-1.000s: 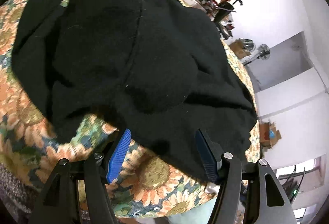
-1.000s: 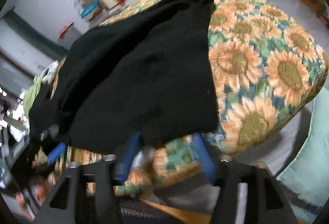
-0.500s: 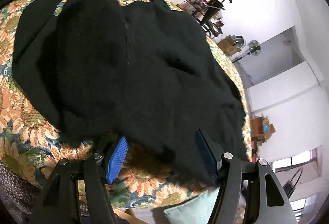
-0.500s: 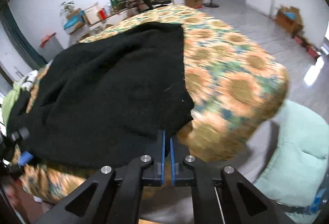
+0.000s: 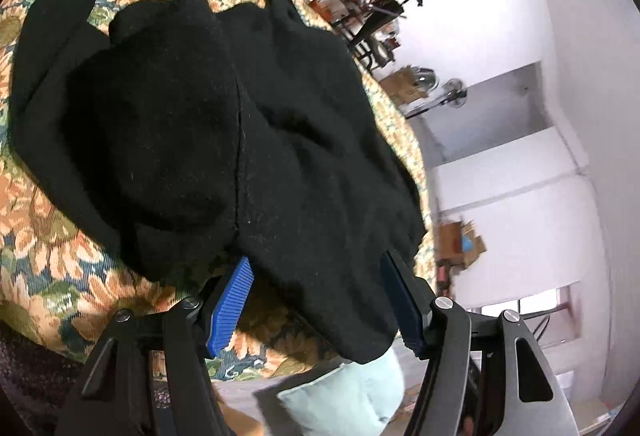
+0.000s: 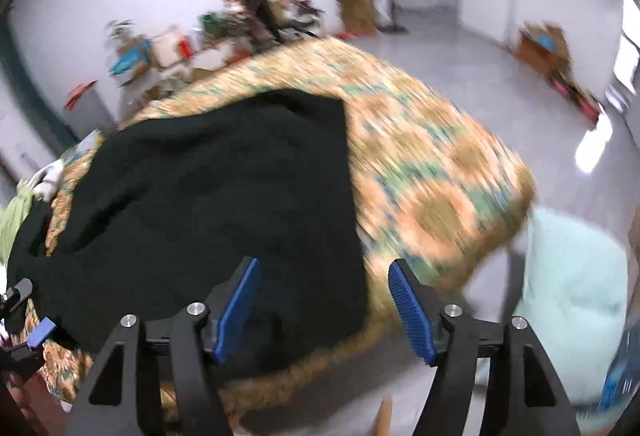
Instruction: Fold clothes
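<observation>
A black garment [image 5: 224, 139] lies rumpled across a sunflower-patterned cloth [image 5: 36, 260] on a table. Its near hem drapes between the blue pads of my left gripper [image 5: 316, 300], whose jaws stand wide apart. The right wrist view is blurred and shows the same black garment [image 6: 216, 211] spread over the cloth [image 6: 432, 187]. My right gripper [image 6: 324, 308] is open above the garment's near right corner, with nothing pinched. The left gripper's blue pad [image 6: 42, 332] shows at the far left edge of that view.
A pale green cushion [image 6: 576, 296] sits below the table's near right corner, also seen as a cushion [image 5: 352, 396] in the left wrist view. More clothes [image 6: 24, 195], green and white, lie at the far left. Shelves, boxes and a fan [image 5: 456, 95] line the back wall.
My right gripper, shut half a second ago at the garment's corner, has opened and let go, and it is moving. The left gripper stays open with the hem now draped between its pads.
</observation>
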Motion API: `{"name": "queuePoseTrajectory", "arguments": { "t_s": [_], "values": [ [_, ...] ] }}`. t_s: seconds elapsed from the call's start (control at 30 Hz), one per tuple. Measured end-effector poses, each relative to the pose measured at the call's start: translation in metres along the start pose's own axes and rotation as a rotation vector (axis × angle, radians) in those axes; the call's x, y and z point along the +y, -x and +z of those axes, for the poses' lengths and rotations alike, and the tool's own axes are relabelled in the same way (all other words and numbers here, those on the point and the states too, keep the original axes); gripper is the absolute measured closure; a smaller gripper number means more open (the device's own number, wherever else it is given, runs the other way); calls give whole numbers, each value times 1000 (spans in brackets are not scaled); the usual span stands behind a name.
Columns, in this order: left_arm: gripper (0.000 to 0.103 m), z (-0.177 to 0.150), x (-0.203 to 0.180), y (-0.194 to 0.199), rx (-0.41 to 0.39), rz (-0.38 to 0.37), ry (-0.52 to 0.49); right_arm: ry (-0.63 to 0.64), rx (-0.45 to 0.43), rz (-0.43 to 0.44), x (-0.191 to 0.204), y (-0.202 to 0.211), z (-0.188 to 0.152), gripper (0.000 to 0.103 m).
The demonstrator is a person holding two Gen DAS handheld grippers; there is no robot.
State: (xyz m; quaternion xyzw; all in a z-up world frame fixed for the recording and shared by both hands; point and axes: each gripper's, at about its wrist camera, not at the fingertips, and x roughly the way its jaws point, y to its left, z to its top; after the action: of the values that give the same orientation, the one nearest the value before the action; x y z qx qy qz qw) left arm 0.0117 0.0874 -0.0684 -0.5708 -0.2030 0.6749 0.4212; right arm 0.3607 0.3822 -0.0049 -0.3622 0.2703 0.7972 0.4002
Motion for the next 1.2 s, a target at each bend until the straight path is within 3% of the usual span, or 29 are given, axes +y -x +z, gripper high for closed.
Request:
{"name": "queuePoseTrajectory", "arguments": {
  "t_s": [0.07, 0.27, 0.33, 0.43, 0.5, 0.6, 0.7, 0.8, 0.83, 0.87, 0.93, 1.0, 1.03, 1.1, 1.13, 1.2],
  "values": [
    [37, 0, -3, 8, 1, -3, -27, 59, 14, 60, 27, -10, 11, 31],
    [34, 11, -17, 50, -91, -13, -113, 265, 84, 239, 130, -51, 37, 27],
    [33, 27, -10, 53, -163, 108, -102, 331, 106, 295, 164, -63, 45, 27],
    [33, 50, 12, 39, -225, 366, -62, 398, 119, 310, 212, -91, 51, 27],
    [33, 60, 27, 27, -203, 417, -53, 440, 155, 318, 240, -103, 48, 27],
    [33, 66, 41, 11, -152, 406, -54, 510, 208, 352, 266, -107, 28, 27],
    [34, 59, 51, -10, -85, 517, -129, 584, 265, 358, 278, -114, 6, 27],
    [52, 41, 47, -7, -70, 549, -238, 668, 319, 369, 282, -111, -15, 25],
    [72, 35, 46, -6, -67, 557, -275, 708, 314, 369, 282, -106, -21, 25],
    [80, 34, 46, -1, -46, 521, -267, 740, 313, 373, 282, -101, -26, 28],
    [81, 34, 41, 10, -20, 451, -254, 707, 343, 412, 279, -95, -17, 28],
    [81, 32, 30, 20, -34, 427, -288, 654, 289, 411, 280, -91, 7, 27],
    [76, 32, 24, 23, -38, 419, -306, 625, 245, 399, 282, -88, 21, 26],
    [52, 34, 13, 26, -70, 445, -327, 586, 168, 353, 291, -88, 51, 22],
    [33, 35, 7, 28, -87, 460, -337, 582, 145, 330, 297, -90, 63, 19],
    [30, 41, 3, 29, -125, 501, -338, 563, 127, 273, 316, -98, 87, 18]
  ]
}}
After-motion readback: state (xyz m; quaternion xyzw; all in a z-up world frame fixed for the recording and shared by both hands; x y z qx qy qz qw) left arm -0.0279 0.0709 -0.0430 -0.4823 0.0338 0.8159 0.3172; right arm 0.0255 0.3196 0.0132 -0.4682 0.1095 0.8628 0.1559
